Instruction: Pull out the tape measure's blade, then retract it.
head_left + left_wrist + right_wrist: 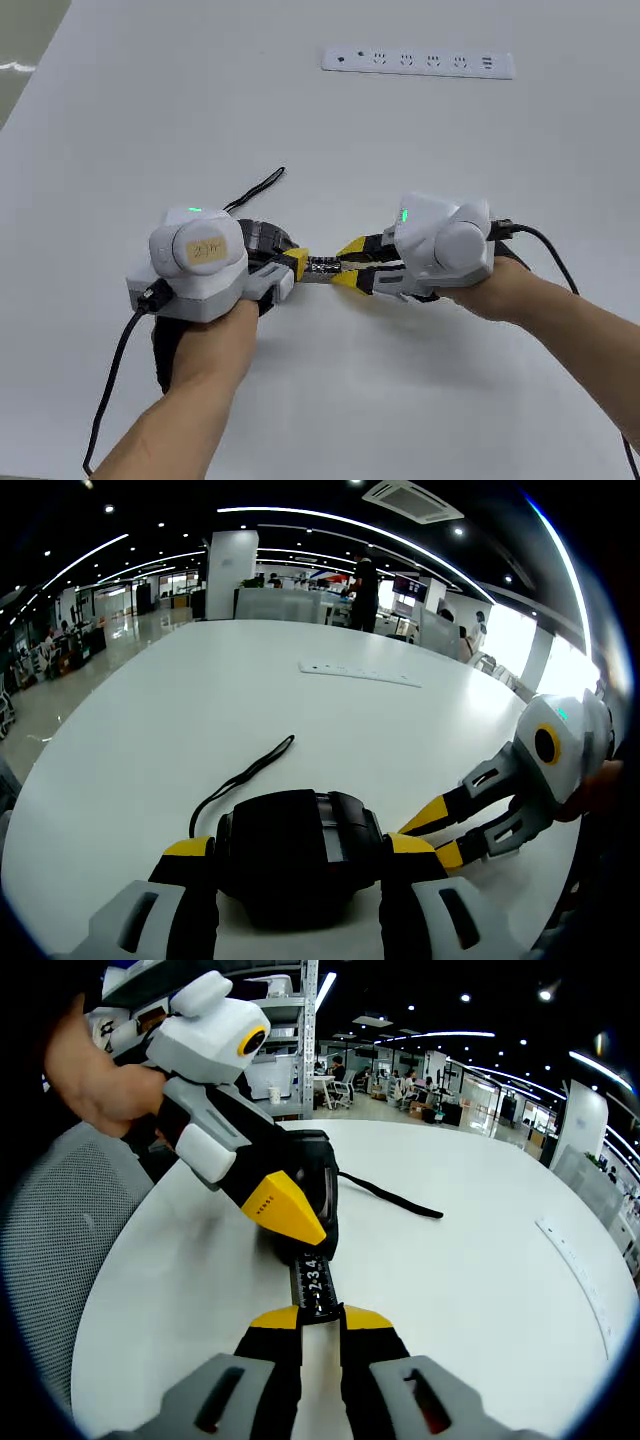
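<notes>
- The tape measure is clamped across its black body by the left gripper, on the counter well inside its edges.
- The blade, a short length showing, is pinched by the right gripper.
- The body is judged hard and weighty; the blade thin, springy and slick, best held at its tip.

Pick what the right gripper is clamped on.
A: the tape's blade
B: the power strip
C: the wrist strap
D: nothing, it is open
A: in the right gripper view the right gripper is shut on the blade, a short numbered stretch drawn out of the case.
</notes>
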